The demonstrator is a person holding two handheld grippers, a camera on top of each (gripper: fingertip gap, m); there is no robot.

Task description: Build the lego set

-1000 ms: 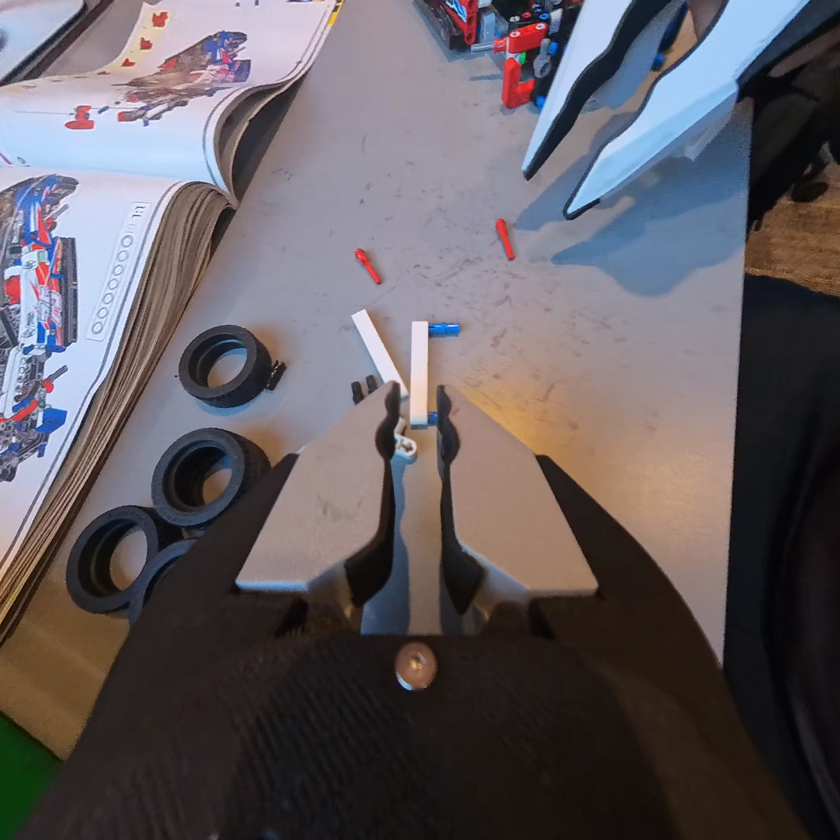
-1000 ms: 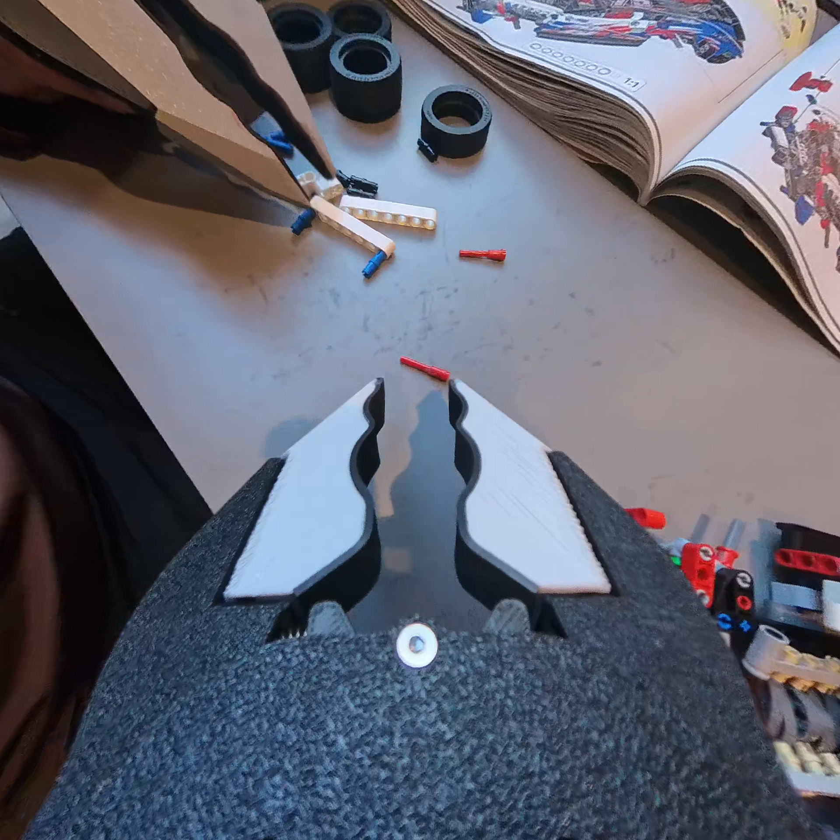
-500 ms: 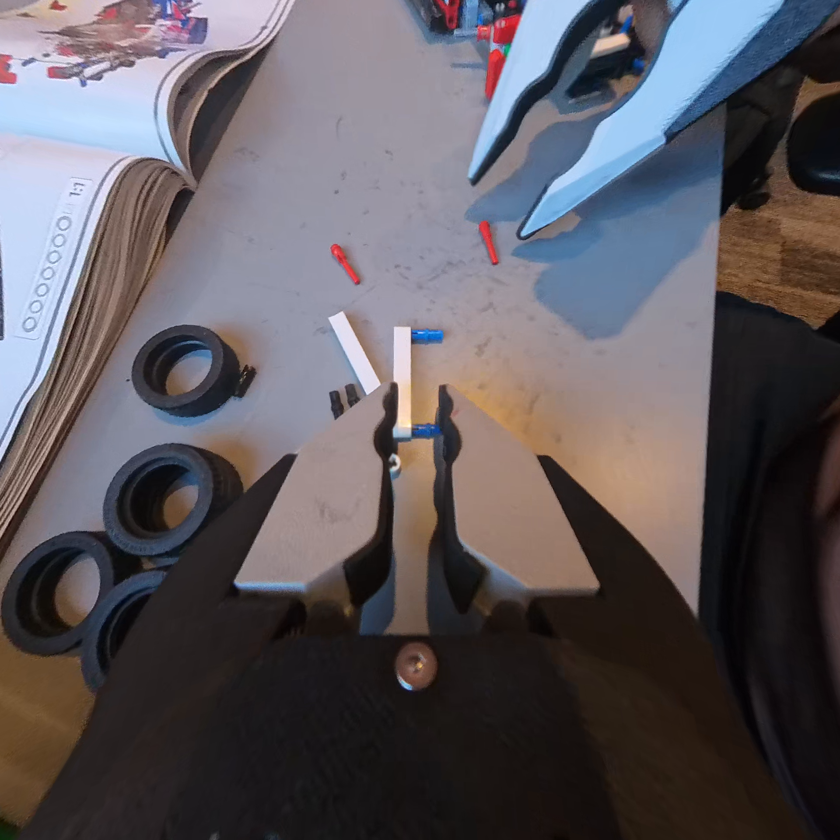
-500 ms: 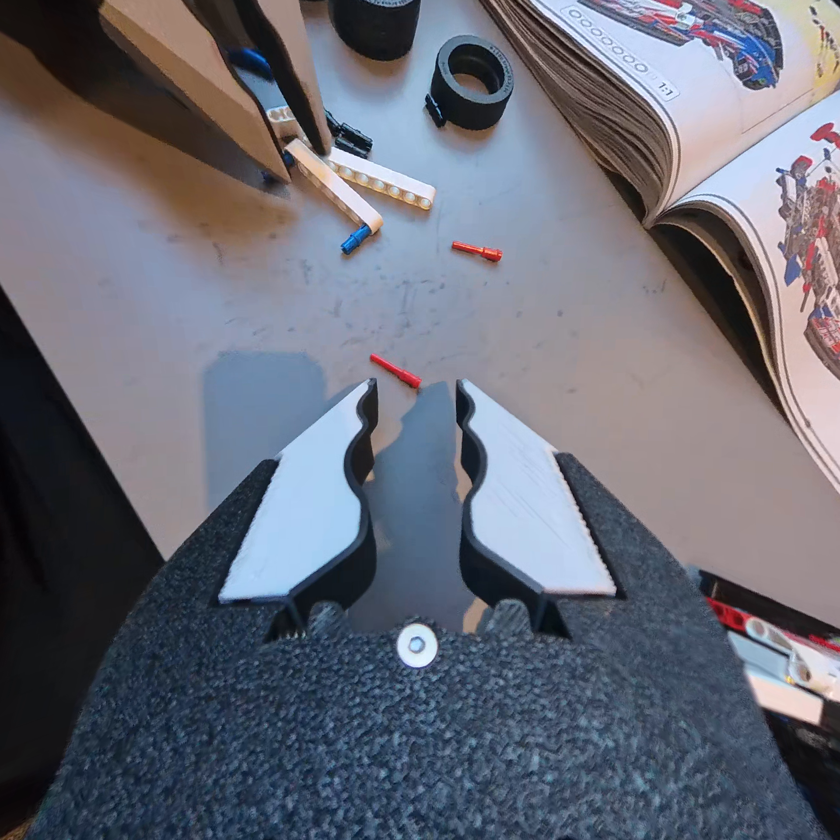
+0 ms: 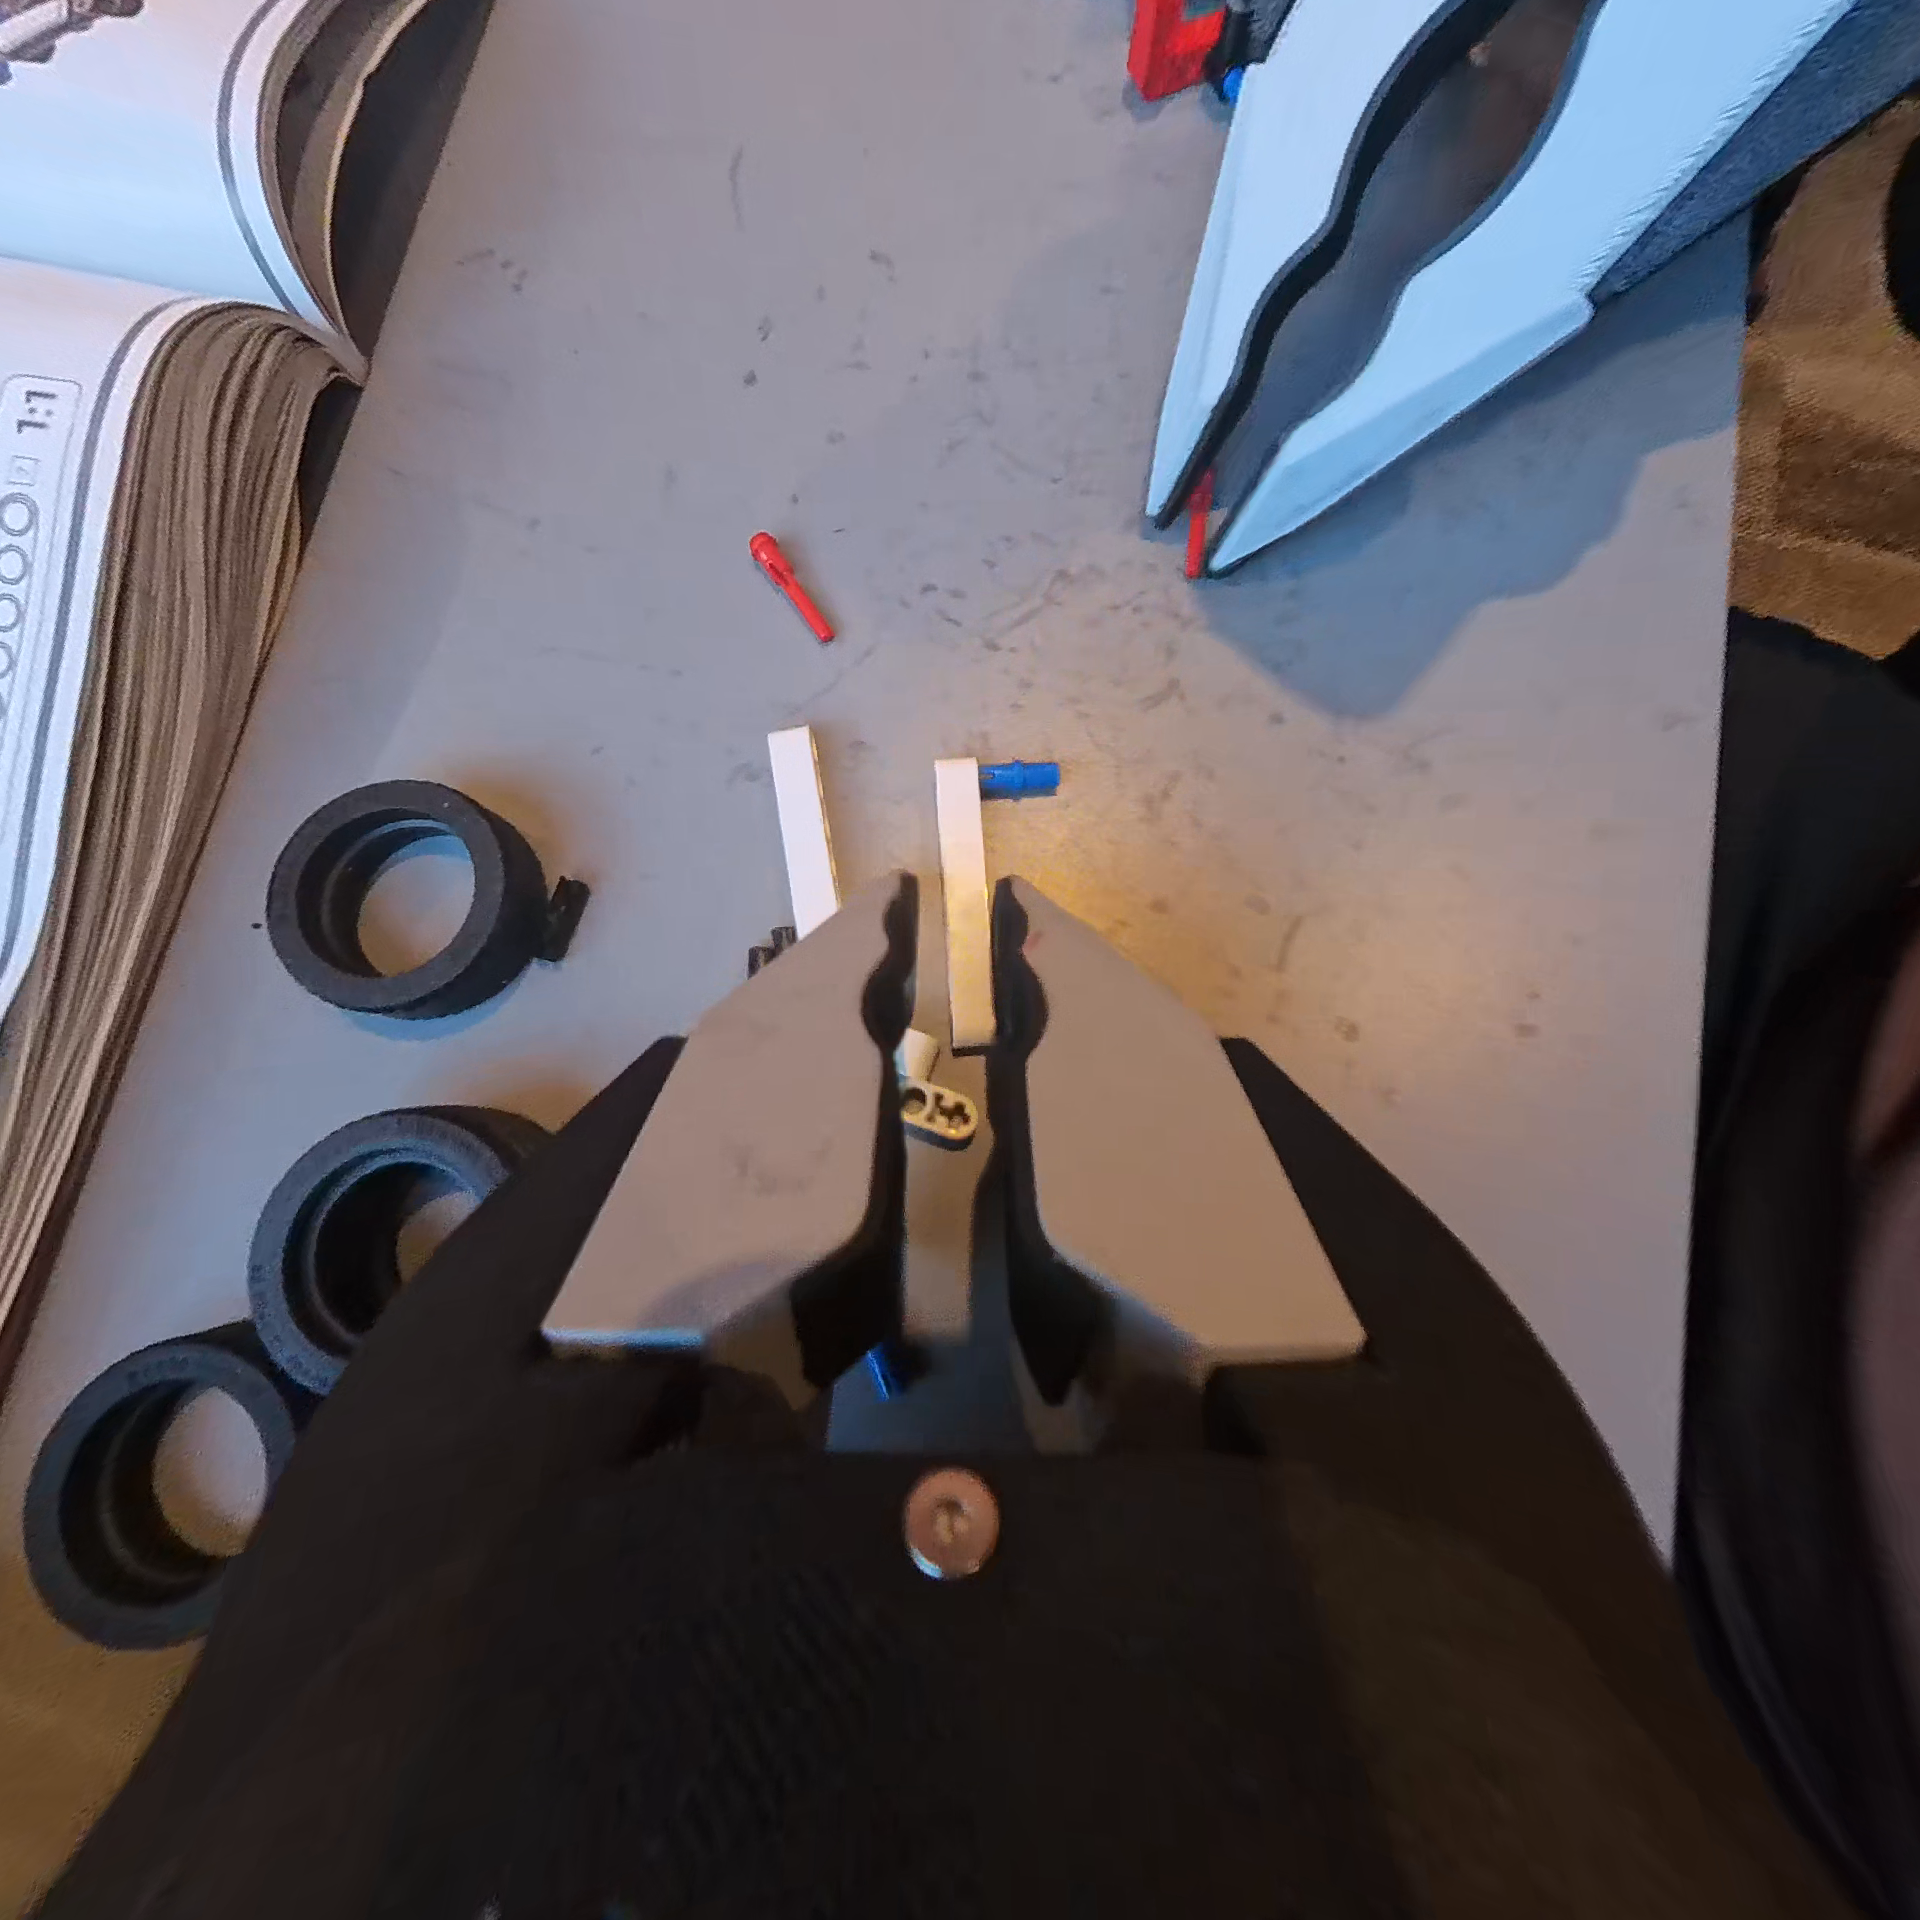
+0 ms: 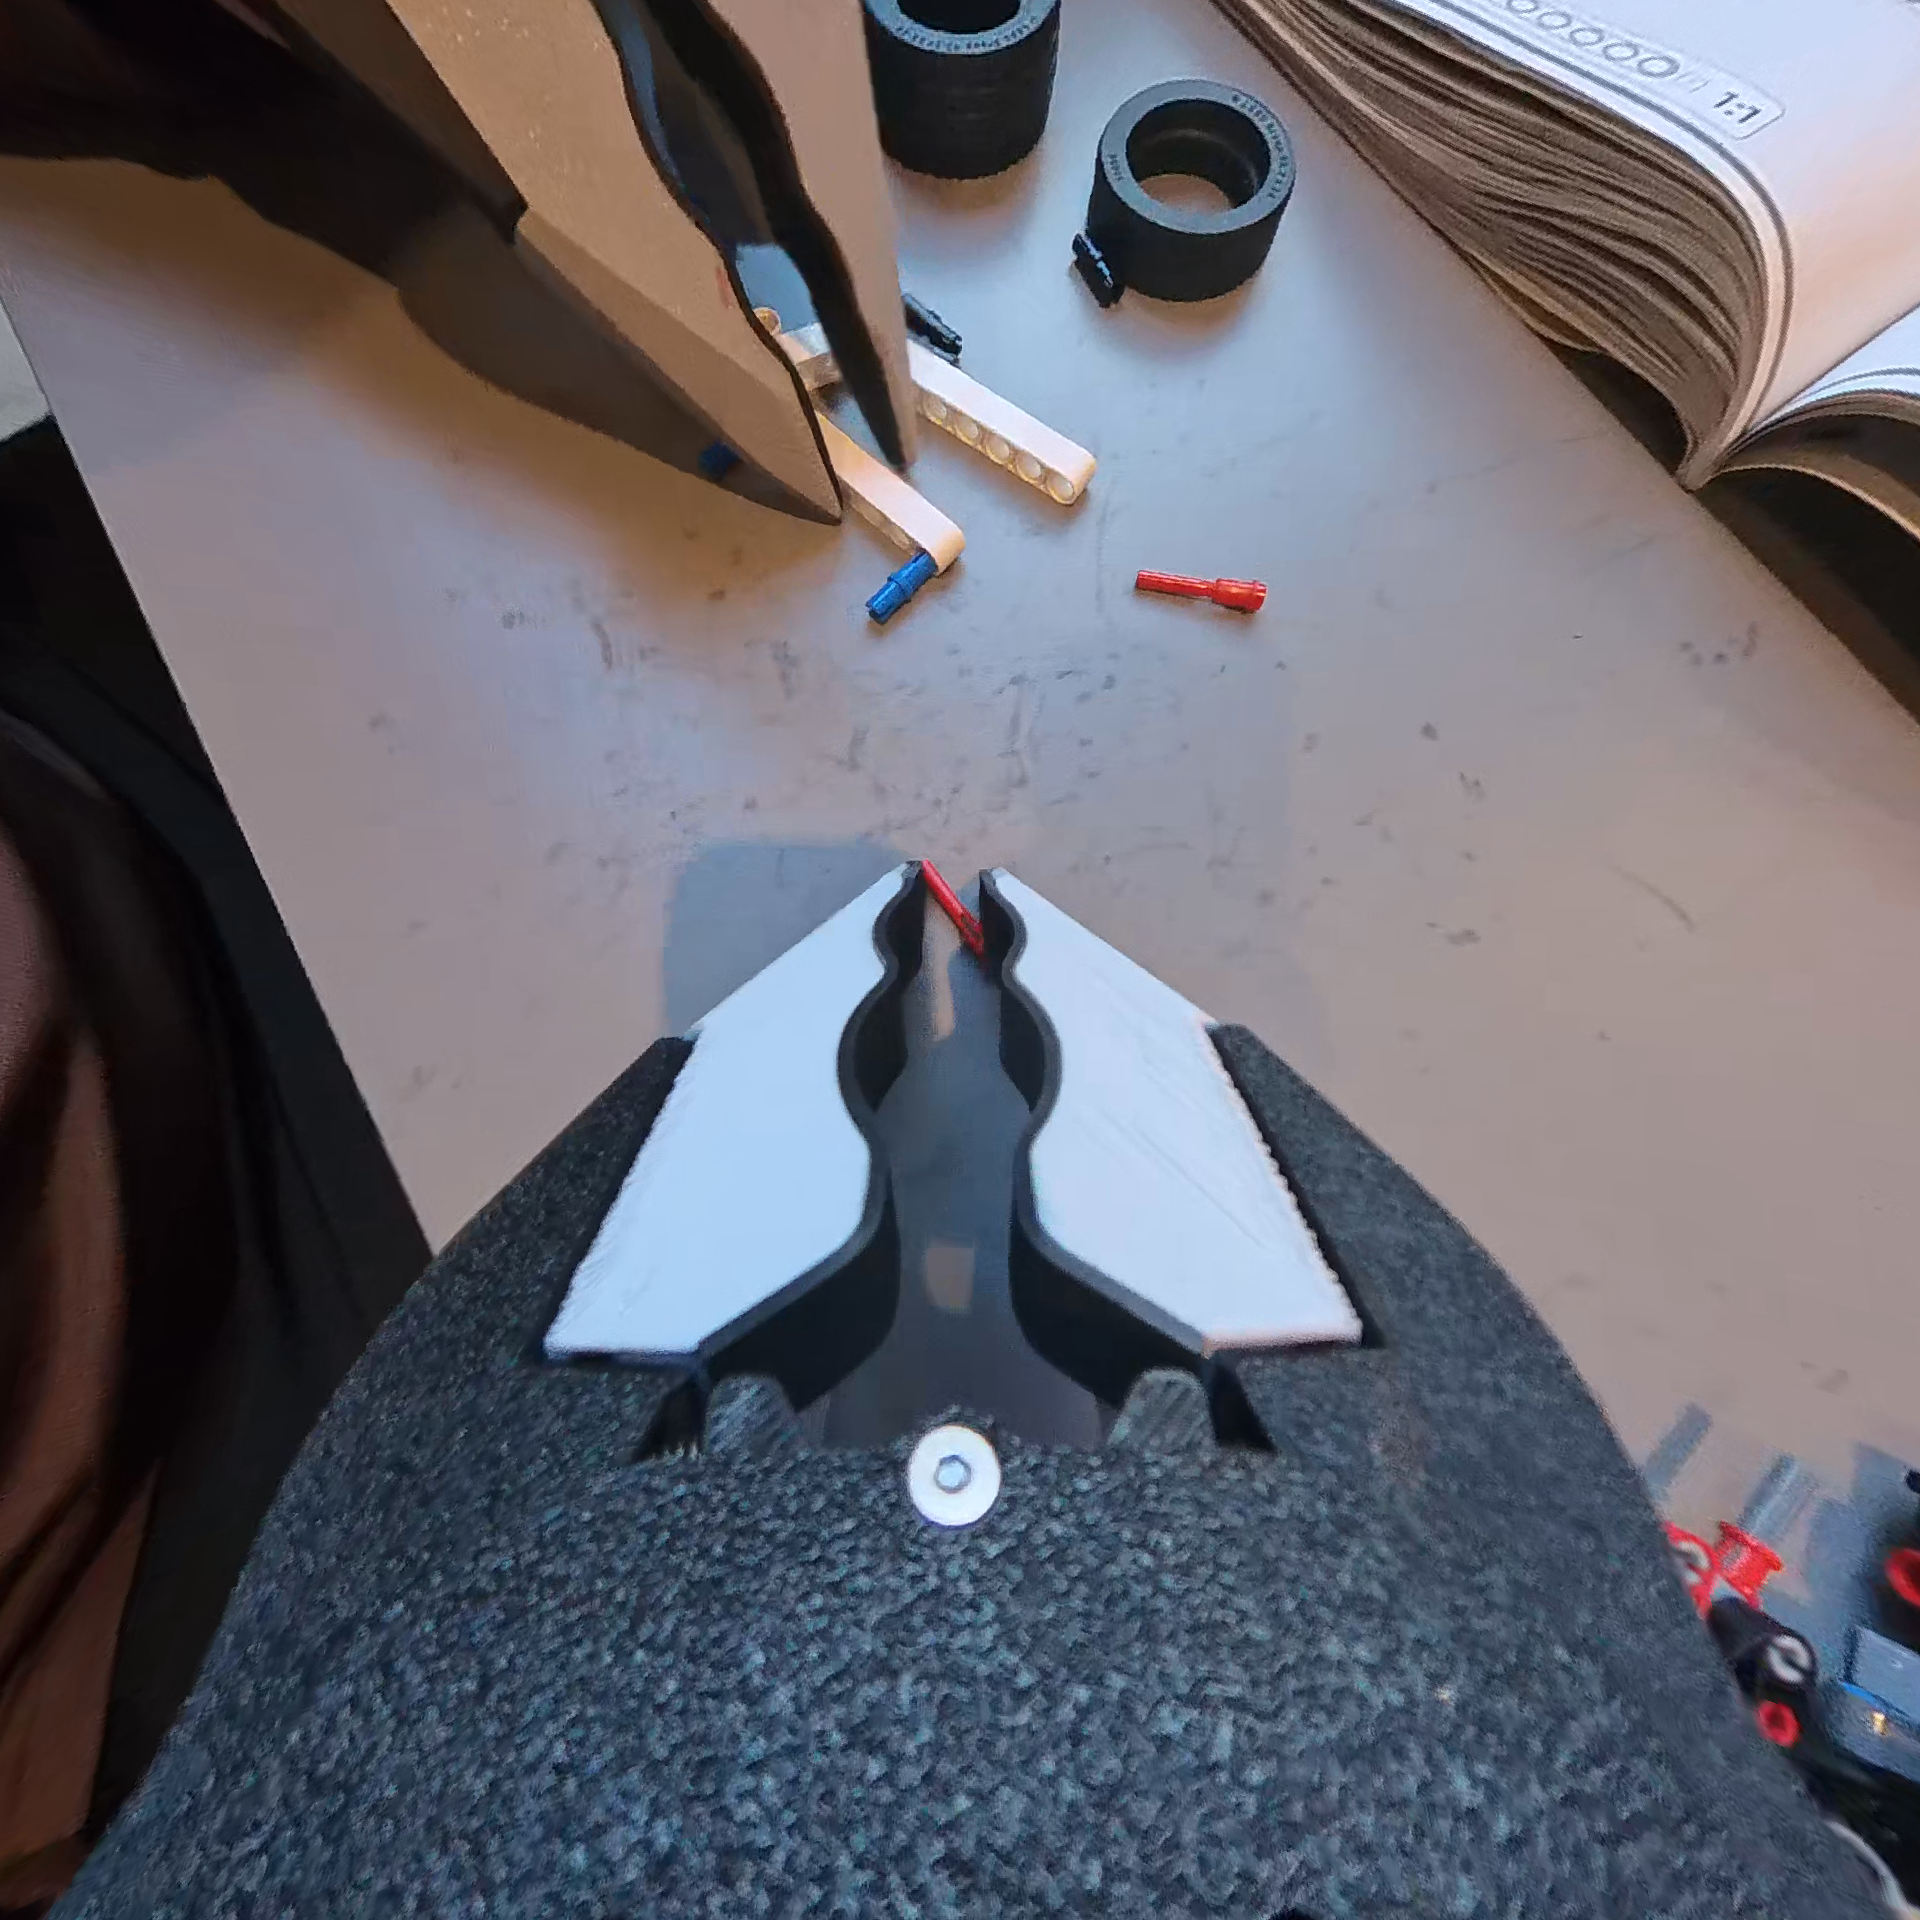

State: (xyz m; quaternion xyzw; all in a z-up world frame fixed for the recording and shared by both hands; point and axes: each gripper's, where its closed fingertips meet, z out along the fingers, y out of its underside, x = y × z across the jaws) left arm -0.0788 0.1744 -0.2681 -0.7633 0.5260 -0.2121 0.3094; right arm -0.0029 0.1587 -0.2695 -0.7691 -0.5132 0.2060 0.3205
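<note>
The right hand-held gripper (image 6: 951, 902) has its tips nearly together on a red pin (image 6: 953, 907), which lies slanted between the fingertips on the bench (image 6: 1455, 831); the pin appears pinched, though whether it has left the surface cannot be told. The left hand-held gripper (image 5: 954, 940) is closed down around a white beam (image 5: 961, 894), its fingers on either side of the beam's near half, and a blue pin (image 5: 1018, 776) sticks out sideways from the beam's far end. Just below that beam, between the fingers, sits a small grey connector (image 5: 938, 1107). A second white beam (image 5: 802, 821) lies just left of the left gripper's tips, and a second red pin (image 5: 792, 585) rests farther ahead. Tyres (image 5: 400, 896) lie to the left, with the open manual (image 5: 125, 520) beyond them. The step in hand seems to be picking up the red pin to fit it into the held beam. To do it well, the right gripper should grip the pin near its headed end so the shaft stays free, lift it straight up without rolling it, and turn it in line with a beam hole. The left should hold the beam steady and level, holes facing the pin. A slanted grip risks the pin twisting or slipping out when pressed.
</note>
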